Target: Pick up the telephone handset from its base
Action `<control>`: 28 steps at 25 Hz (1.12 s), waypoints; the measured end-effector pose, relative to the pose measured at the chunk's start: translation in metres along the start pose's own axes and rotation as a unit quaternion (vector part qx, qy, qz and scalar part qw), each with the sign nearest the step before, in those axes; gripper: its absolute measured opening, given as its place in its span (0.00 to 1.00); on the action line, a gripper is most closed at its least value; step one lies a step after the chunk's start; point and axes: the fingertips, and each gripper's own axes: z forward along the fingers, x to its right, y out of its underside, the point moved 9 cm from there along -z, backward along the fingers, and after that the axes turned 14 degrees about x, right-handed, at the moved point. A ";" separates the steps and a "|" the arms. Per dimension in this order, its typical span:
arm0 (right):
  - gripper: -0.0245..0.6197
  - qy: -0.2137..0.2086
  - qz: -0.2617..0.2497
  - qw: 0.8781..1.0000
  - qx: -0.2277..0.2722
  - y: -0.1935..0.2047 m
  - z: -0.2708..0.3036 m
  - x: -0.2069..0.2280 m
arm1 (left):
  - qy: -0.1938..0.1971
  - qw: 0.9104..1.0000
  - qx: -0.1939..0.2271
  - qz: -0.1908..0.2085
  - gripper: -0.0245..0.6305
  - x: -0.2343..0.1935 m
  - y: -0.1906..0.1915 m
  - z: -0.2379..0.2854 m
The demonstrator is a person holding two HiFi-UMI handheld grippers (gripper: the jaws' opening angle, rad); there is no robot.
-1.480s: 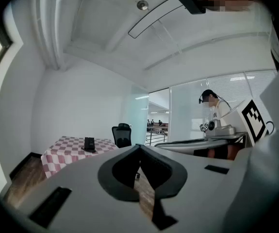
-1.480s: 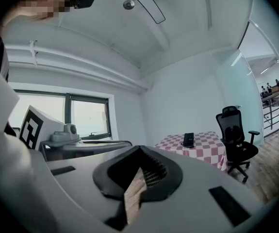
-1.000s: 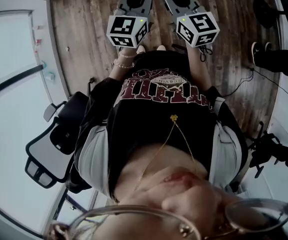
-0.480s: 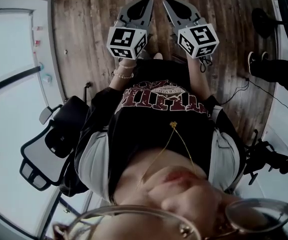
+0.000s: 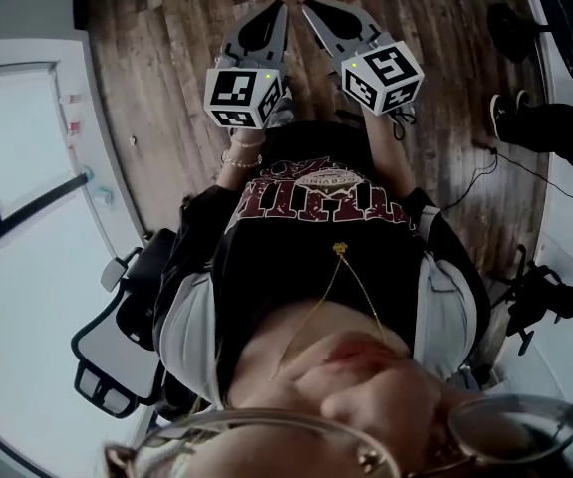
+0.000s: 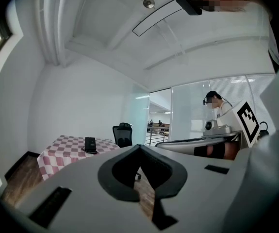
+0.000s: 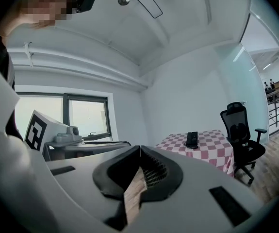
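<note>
The room was white-walled, with a wooden floor (image 5: 156, 98). Nearest, the left gripper (image 6: 140, 146) and right gripper (image 7: 139, 147) were both pinched shut and empty. The telephone (image 7: 192, 139) sat far off on the checkered table (image 7: 213, 145) (handset on its base, it seemed). A good approach probably meant opening one gripper early and skirting the office chair (image 7: 241, 132) beside the table.

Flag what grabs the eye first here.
The left gripper and right gripper fill the foreground, jaws shut and empty. Across the room the telephone sits on a red-checked table, a black office chair beside it, well out of reach.
</note>
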 end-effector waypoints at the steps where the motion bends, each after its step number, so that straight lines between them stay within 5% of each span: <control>1: 0.07 -0.002 -0.006 1.000 -0.003 0.001 0.008 0.002 | 0.002 1.000 -0.002 -0.002 0.05 -0.007 0.001 0.004; 15: 0.07 0.047 -0.019 0.999 0.005 0.005 0.084 0.031 | 0.056 0.998 -0.012 -0.015 0.05 -0.088 0.005 0.063; 28: 0.07 0.062 -0.011 0.998 0.016 0.002 0.121 0.040 | 0.046 0.998 -0.024 -0.021 0.05 -0.126 0.001 0.079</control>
